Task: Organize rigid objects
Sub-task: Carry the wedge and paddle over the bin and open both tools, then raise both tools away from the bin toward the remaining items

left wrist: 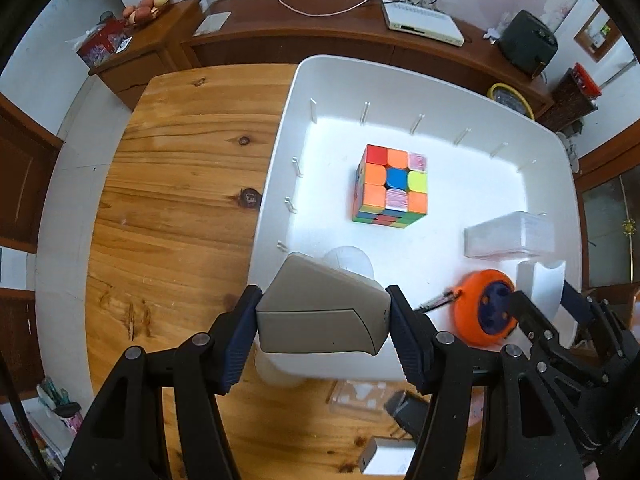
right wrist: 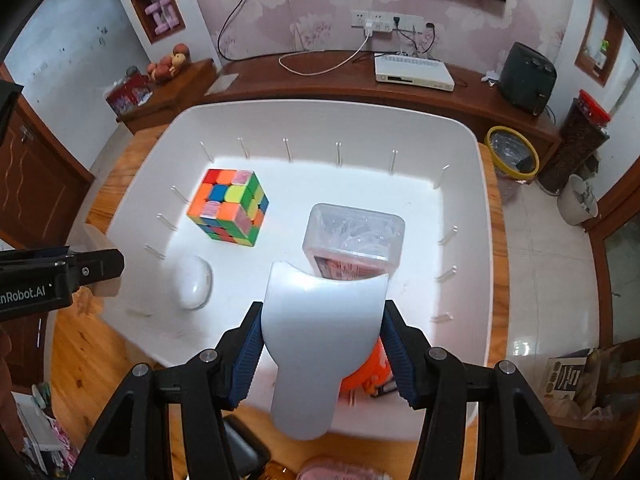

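My left gripper (left wrist: pixel 322 322) is shut on a beige wedge-shaped block (left wrist: pixel 320 312), held over the near left rim of the white bin (left wrist: pixel 296 92). My right gripper (right wrist: pixel 320 354) is shut on a white scoop-shaped piece (right wrist: pixel 320 340) above the bin's (right wrist: pixel 328 120) near edge. Inside the bin lie a colour cube (left wrist: pixel 392 190) (right wrist: pixel 228 206), a clear lidded box (left wrist: pixel 508 236) (right wrist: pixel 352 240), a white mouse (right wrist: pixel 192 282) and an orange disc with a blue centre (left wrist: pixel 484 306) (right wrist: pixel 368 368). The left view also shows the right gripper with its scoop (left wrist: pixel 540 284).
The bin sits on a wooden table (left wrist: pixel 180 200). Near the table's front edge lie a clear flat case (left wrist: pixel 360 396), a dark object (left wrist: pixel 408 412) and a small white box (left wrist: pixel 384 456). A dark wood sideboard (right wrist: pixel 320 76) runs behind. A yellow-rimmed bin (right wrist: pixel 512 152) stands on the floor, right.
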Available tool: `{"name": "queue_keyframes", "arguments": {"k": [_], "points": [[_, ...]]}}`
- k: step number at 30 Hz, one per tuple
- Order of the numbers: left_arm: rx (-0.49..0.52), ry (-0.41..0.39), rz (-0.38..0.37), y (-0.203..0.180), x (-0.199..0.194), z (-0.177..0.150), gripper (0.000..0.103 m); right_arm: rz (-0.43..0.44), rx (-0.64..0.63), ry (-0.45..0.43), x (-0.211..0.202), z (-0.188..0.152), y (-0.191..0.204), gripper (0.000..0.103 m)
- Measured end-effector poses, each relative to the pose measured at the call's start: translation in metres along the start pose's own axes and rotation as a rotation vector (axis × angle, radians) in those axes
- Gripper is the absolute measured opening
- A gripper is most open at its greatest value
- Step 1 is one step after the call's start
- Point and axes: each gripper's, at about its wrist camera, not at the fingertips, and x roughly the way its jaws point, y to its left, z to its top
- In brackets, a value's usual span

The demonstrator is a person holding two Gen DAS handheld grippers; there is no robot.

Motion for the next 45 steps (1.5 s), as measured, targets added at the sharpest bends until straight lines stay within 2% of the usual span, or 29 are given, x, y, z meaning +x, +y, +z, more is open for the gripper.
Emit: {"name": "queue_keyframes", "arguments": {"k": [12, 18, 23, 27, 28, 29, 31, 37, 45], "points": [[0.034, 0.016, 0.014, -0.023, 0.026, 0.015, 0.066, -0.018, 0.046, 0.003, 0.033, 0.040, -0.020, 0.056], [0.053, 0.037, 0.012, -0.035, 0.038, 0.017, 0.066, -0.040, 0.064, 0.034, 0.048, 0.056, -0.030, 0.057], [0.057, 0.047, -0.001, -0.039, 0.044, 0.017, 0.066, -0.019, 0.094, 0.018, 0.044, 0.060, -0.036, 0.063], [0.050, 0.054, -0.019, -0.039, 0.045, 0.016, 0.066, -0.014, 0.099, -0.002, 0.037, 0.058, -0.038, 0.063], [0.051, 0.056, -0.017, -0.039, 0.045, 0.016, 0.072, -0.015, 0.100, -0.010, 0.034, 0.057, -0.039, 0.063], [0.054, 0.054, -0.015, -0.040, 0.044, 0.015, 0.085, -0.015, 0.101, -0.015, 0.032, 0.057, -0.038, 0.063], [0.055, 0.038, -0.014, -0.039, 0.040, 0.015, 0.093, -0.014, 0.102, -0.024, 0.027, 0.055, -0.039, 0.063], [0.044, 0.013, -0.021, -0.034, 0.022, 0.015, 0.093, -0.008, 0.110, -0.047, 0.011, 0.050, -0.038, 0.063], [0.075, -0.060, -0.023, -0.024, -0.026, 0.010, 0.094, -0.028, 0.108, -0.094, -0.023, 0.037, -0.032, 0.063]]}}
